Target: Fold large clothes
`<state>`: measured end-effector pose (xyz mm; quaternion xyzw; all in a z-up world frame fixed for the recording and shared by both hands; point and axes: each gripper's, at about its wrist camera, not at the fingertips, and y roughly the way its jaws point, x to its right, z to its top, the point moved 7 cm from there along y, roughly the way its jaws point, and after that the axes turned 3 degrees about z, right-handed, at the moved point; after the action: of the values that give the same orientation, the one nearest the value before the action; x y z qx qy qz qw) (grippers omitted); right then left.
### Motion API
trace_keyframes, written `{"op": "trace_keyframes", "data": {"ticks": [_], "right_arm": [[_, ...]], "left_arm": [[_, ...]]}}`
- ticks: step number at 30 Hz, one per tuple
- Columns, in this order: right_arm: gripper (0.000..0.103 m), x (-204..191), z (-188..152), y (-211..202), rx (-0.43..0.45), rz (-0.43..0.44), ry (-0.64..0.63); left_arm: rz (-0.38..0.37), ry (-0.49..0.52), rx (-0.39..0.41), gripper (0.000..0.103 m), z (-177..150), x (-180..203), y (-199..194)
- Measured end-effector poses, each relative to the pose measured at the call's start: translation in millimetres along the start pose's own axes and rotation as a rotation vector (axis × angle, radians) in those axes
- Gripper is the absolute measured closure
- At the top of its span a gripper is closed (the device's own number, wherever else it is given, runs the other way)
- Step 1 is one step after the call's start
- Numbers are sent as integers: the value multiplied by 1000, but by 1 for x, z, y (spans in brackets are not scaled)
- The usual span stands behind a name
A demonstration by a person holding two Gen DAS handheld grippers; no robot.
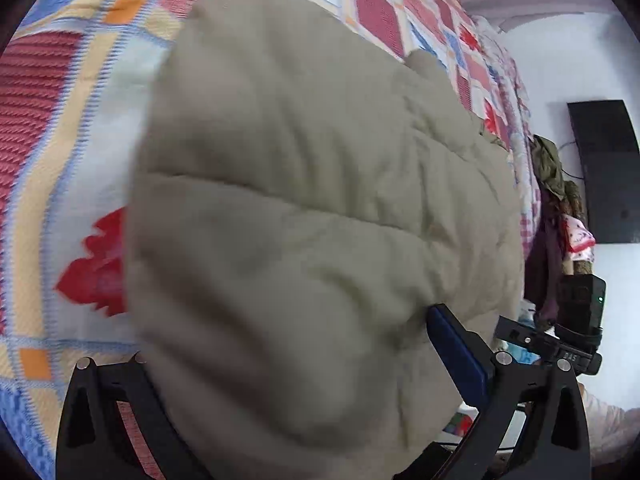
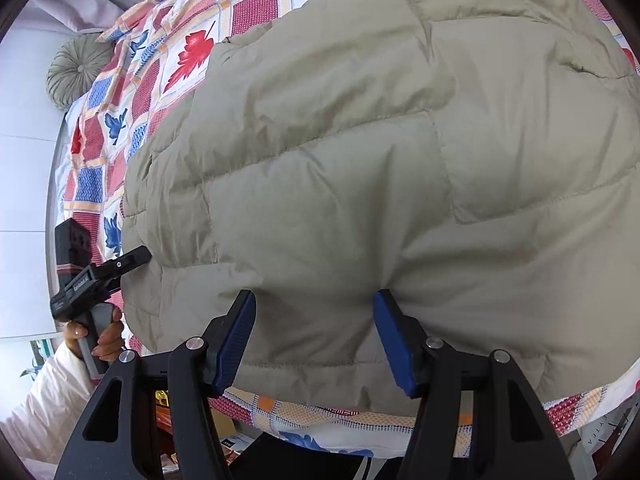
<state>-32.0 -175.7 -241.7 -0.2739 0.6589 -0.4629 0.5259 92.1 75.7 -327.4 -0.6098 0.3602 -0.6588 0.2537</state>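
1. Left wrist view: I see the padded jacket (image 1: pixel 312 200), a beige quilted garment, lying on the bed (image 1: pixel 48 128) and filling most of the frame. The picture is blurred.
2. Left wrist view: The left gripper (image 1: pixel 288 336) sits at the near edge of the jacket. Its right blue finger (image 1: pixel 456 344) presses into the fabric, which puckers at the tip. The other finger is hidden under the jacket. The fabric bulges between the two black finger arms, so I read the gripper as clamped on the jacket.
3. Left wrist view: The right gripper (image 1: pixel 560 344) shows at the right edge of the jacket as a black body with a camera block on top. I cannot tell its jaw state from this view. Dark clothes (image 1: pixel 552 208) hang beside a white wall farther right.
4. Right wrist view: The jacket (image 2: pixel 380 160) lies spread on the patterned bed cover (image 2: pixel 132 80), its near hem close to the bed's edge.
5. Right wrist view: The right gripper (image 2: pixel 316 320) has both blue fingers (image 2: pixel 236 340) pushed into the jacket near the hem, with a fold of fabric bunched between them. The fingers stand visibly apart yet pinch that fold, so the gripper is clamped on the jacket.
6. Right wrist view: The left gripper (image 2: pixel 136 258) touches the jacket's left edge, held by a hand (image 2: pixel 100 332). A round cushion (image 2: pixel 76 68) lies beyond the bed cover at upper left.
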Motion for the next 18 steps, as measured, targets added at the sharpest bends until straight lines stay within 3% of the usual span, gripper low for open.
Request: {"op": "trace_keyframes", "data": {"ticks": [4,6,8,10,13,15,16,18], "right_arm": [[38,-1,0,1,-4,-5,-7],[38,0,2,1,-8,-9,-10],[38,-3,3,1,-17,-9,-14],[38,-6,7,-4,-25,1,-23],[39,-11,18,-17,11,-19,-75],[64,-10,30,-27,71,-48,-110],[82,-7,36,-29,90,-55,-116],[89,3,50,-28,126,-76,-98]], "left_arm": [[33,89,-78,0,4,21,27],[51,100,-92,9,5,19,32],[24,100,-89,44,6,20,25],[-17,73,-81,61,3,21,15],[3,80,-58,72,0,32,5],[15,85,-44,74,-2,41,-5],[18,87,-36,74,-3,48,-10],[17,94,-16,74,-6,65,-22]]}}
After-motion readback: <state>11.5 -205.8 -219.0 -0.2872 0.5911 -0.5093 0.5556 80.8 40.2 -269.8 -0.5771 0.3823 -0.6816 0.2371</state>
